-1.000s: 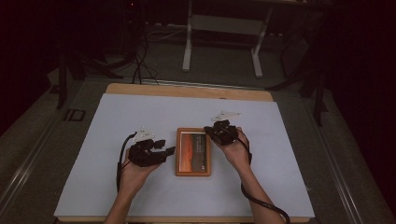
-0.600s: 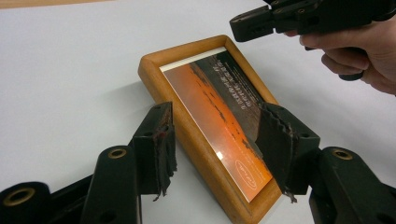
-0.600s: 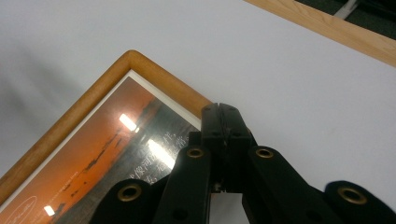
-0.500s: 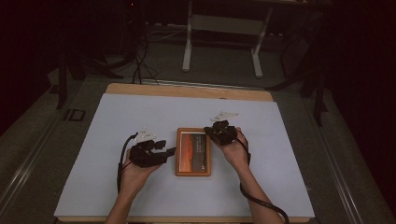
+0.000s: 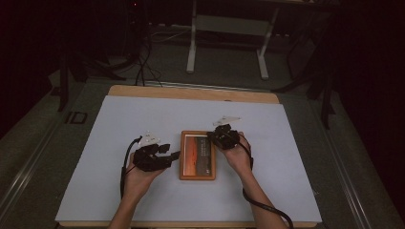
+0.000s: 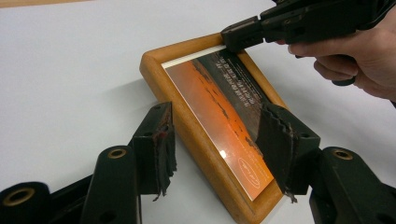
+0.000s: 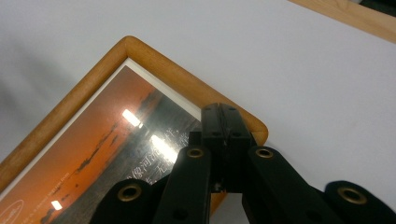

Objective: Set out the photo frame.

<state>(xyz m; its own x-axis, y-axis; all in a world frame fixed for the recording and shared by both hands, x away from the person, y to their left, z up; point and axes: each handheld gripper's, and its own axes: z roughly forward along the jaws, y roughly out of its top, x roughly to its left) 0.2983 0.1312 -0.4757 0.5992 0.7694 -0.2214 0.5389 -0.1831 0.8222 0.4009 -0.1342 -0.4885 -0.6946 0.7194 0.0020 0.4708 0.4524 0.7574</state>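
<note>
High view, counter (image 5: 143,119): white sheet over a wooden top, seen from above.
High view, picture frame (image 5: 197,155): wooden, lying flat near the middle of the counter, orange print facing up.
High view, left claw (image 5: 173,154): held low just left of the frame, tips reaching toward its left edge.
High view, right claw (image 5: 213,138): over the frame's far right corner, hand behind it on the right.

Left gripper view, picture frame (image 6: 187,116): lying slantwise on the white sheet, near long edge running between the two jaws.
Left gripper view, left claw (image 6: 217,151): spread, one jaw on the sheet side of the frame's edge, the other above the glass; pads not pressing on the wood.
Left gripper view, right claw (image 6: 231,39): coming in from the upper right, tip resting at the frame's far corner, pressed together.
Left gripper view, hand (image 6: 355,60): wrapped around the right claw's body.

Right gripper view, picture frame (image 7: 93,93): rounded wooden corner and white mat, lamp glare on the glass.
Right gripper view, right claw (image 7: 224,116): jaws pressed together, nothing visible between them, tip lying over the frame's corner rail.
</note>
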